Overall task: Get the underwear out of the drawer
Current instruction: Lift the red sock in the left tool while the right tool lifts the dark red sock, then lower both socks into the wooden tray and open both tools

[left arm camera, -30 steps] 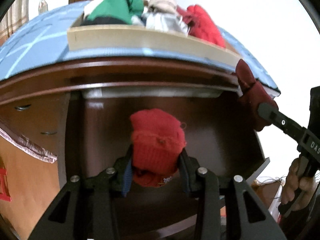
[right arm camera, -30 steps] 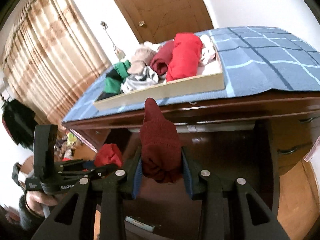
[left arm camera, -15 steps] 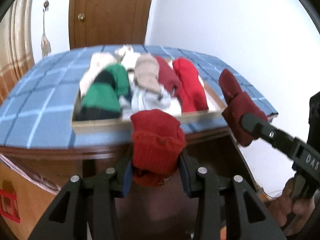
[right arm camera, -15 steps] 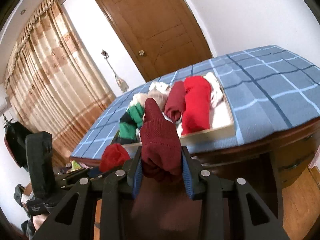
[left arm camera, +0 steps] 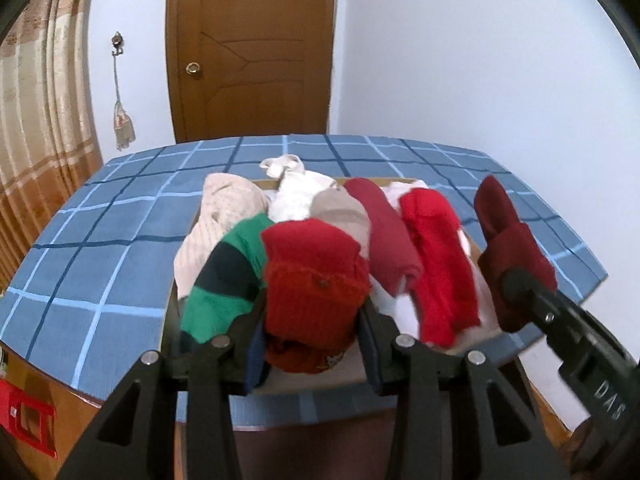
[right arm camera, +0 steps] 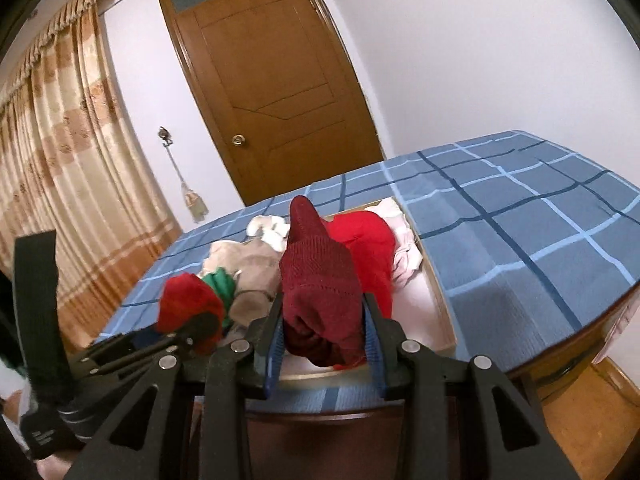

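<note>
My left gripper (left arm camera: 316, 320) is shut on a bright red knitted bundle of underwear (left arm camera: 316, 276), held over the near edge of a wooden tray (left arm camera: 316, 380). The tray holds several rolled garments: green striped, beige, white, dark red and red. To the right, my right gripper (right arm camera: 322, 320) is shut on a dark red bundle (right arm camera: 316, 280) at the tray's near right corner. In the left wrist view this dark red bundle (left arm camera: 508, 240) and one black finger (left arm camera: 524, 288) show at the right. The right wrist view shows the left gripper (right arm camera: 200, 324) and its red bundle (right arm camera: 184, 300) at the lower left.
The tray rests on a blue checked cloth (left arm camera: 100, 240) covering a dark wooden dresser (right arm camera: 560, 356). Behind stand a brown door (left arm camera: 252, 48) and a white wall. A patterned curtain (left arm camera: 36, 120) hangs at the left. A red object (left arm camera: 24, 420) sits low at the left.
Both grippers have risen with their bundles from in front of the dresser's dark front to above its top. The tray of garments now shows from above.
</note>
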Tool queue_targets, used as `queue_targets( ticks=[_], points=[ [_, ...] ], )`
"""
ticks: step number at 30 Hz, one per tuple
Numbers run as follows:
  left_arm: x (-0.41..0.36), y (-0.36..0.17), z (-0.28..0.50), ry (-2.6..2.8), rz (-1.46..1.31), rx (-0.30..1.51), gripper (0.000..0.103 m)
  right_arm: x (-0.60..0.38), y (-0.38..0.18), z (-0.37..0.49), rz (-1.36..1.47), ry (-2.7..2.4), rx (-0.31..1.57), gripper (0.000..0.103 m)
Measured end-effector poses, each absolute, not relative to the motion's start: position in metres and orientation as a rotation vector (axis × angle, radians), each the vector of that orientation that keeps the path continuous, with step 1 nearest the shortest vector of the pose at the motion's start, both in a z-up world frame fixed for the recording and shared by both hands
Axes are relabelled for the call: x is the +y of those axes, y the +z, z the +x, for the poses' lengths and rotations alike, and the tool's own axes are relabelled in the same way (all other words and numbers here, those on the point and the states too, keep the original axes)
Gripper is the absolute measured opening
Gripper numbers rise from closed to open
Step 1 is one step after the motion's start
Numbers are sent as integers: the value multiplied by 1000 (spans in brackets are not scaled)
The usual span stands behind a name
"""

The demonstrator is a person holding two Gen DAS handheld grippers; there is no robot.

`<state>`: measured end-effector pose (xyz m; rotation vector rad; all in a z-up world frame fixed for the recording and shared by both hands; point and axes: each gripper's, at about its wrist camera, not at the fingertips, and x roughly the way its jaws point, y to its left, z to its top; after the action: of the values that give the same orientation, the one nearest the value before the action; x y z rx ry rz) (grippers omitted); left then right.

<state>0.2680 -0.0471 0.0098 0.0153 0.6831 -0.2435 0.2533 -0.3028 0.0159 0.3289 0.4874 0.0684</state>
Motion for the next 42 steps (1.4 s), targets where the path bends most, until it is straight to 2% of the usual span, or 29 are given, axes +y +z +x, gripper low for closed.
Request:
queue_targets(
  ticks=[17,22,24,28,30,34,36,38,42],
  points=[
    [-52,-25,305,-193,36,670,40,-268,-4,296,147,14,531,38],
    [-46,-30,312,-220,3,700,49,-271,-7,304,178,66,553,40],
    [-45,-30,314,-228,0,717,58,-274,-9,305,200,98,559,41],
    [-40,-25,312,-241,-19,757,68,-283,-12,310,263,198,588,47],
    [-39,-21,309,-243,-31,772,79,-288,-11,310,297,253,604,51],
    [-36,-11,295,-214,-31,751,90,-291,-2,298,314,302,596,53],
    [-36,-7,289,-187,-5,743,103,-293,4,288,323,312,570,55],
    [-39,-2,282,-139,52,712,102,-294,10,278,339,298,540,70],
    [-44,6,268,-78,134,673,102,-291,21,260,321,268,480,70]
  ],
)
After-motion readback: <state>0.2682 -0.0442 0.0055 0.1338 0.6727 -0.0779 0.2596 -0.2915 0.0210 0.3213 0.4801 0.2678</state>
